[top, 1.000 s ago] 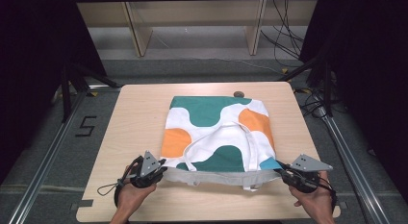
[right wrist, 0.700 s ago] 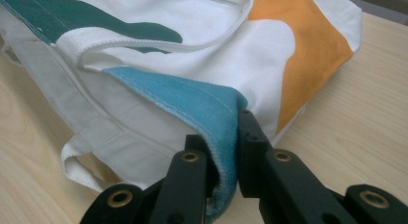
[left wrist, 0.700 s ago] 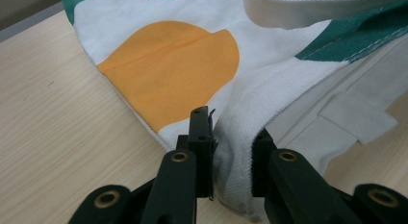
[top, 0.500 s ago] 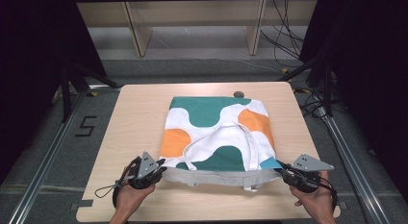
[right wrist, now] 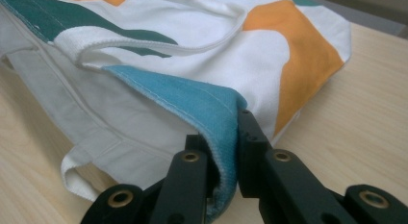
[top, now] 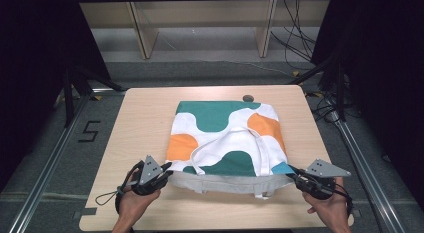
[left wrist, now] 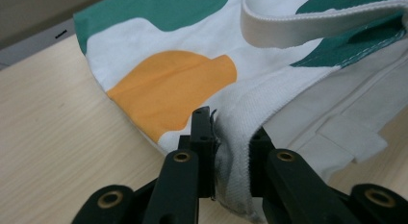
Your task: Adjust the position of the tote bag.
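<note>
Bag (top: 227, 138) lay flat mid-table (top: 140, 113), its open edge running left to right along the near side. Left gripper (top: 162, 174) pinched the near-left corner, right gripper (top: 295, 176) the near-right corner, both clamped on fabric, bag stretching away beyond them.

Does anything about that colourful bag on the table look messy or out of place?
Mostly tidy. The tote bag lies flat on the table, but its near edge is turned over, showing the plain lining. One strap loops across the top. The left gripper and right gripper each pinch a near corner.
</note>
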The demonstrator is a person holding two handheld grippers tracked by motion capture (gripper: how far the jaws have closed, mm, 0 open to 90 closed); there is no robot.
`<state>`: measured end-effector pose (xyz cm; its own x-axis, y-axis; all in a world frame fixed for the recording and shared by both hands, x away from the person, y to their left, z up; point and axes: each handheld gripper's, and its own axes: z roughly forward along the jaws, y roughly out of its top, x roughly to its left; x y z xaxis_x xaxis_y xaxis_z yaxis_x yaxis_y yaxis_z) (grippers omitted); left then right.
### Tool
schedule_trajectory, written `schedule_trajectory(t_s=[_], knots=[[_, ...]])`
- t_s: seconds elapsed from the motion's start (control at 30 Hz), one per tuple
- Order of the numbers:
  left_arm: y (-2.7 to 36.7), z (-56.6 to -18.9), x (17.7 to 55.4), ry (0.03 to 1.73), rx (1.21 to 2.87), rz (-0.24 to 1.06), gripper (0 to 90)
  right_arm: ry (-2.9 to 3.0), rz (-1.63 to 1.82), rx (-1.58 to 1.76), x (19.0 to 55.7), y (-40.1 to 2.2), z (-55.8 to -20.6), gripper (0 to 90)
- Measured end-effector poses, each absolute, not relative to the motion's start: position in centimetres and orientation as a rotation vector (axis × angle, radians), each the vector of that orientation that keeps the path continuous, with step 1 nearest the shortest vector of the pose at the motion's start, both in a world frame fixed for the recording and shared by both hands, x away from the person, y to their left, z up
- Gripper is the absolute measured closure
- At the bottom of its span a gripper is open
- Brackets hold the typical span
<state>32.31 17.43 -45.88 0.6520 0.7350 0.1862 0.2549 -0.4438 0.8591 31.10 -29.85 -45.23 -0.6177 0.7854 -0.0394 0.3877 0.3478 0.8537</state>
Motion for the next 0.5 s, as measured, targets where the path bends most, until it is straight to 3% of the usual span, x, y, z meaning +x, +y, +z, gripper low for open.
schedule_trajectory(t_s=[0.5], knots=[[17.1, -42.8, 32.3, 0.733, 1.938, 0.751, 83.1, 2.1, 1.255, 0.957, 31.5, -29.7, -42.4, 85.1]])
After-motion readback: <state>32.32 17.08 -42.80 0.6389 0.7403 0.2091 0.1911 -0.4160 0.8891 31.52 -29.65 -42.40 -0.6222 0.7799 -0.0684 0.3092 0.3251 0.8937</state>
